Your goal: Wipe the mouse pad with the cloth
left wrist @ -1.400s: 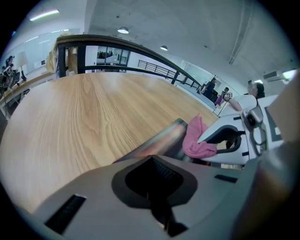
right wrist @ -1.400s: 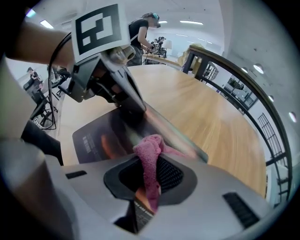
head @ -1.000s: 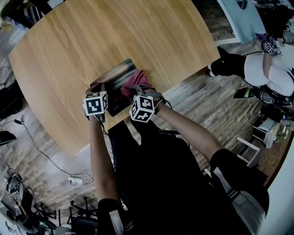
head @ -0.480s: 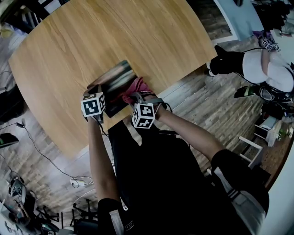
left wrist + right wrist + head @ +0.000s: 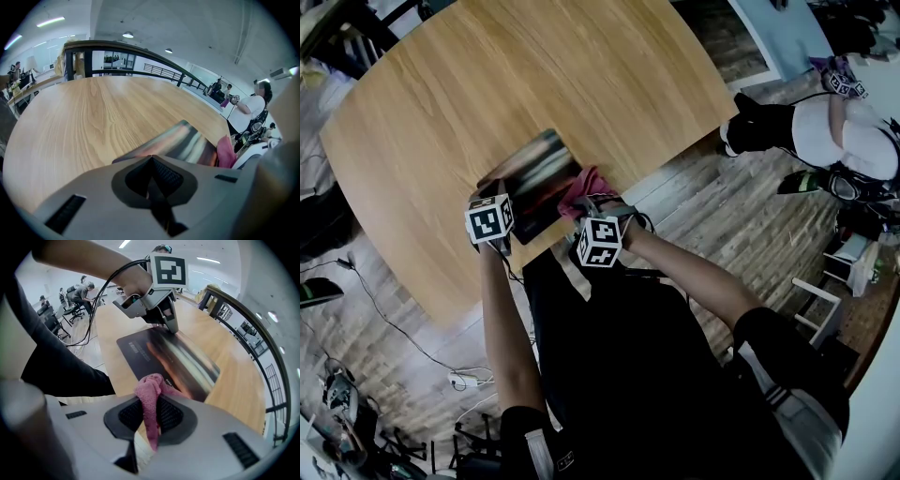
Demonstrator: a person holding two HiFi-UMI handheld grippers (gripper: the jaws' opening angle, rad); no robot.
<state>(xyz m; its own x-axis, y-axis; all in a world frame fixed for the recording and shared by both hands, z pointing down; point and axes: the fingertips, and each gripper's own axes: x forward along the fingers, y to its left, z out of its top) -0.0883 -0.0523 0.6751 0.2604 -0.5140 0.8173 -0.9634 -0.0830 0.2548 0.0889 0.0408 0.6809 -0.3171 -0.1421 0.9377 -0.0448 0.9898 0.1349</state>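
One stroke ending: right gripper (image 5: 150, 416), clamping cloth (image 5: 150, 385), has pulled back to pad (image 5: 183, 362) edge; left gripper (image 5: 172, 328), closed, pins pad.

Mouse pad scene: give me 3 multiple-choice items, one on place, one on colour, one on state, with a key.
1. Where on the table does the mouse pad lie?
A. In the middle
B. At the near edge, in front of the person
C. At the far edge

2. What colour is the cloth?
A. Pink
B. Blue
C. White

3. How do the jaws of the right gripper stand?
A. Apart and empty
B. Shut on the cloth
C. Shut on the mouse pad

Key:
1 B: the head view shows the pad at the edge nearest the person.
2 A: it reads pink in the head view and the right gripper view.
3 B: the right gripper view shows the cloth pinched between the two pads.
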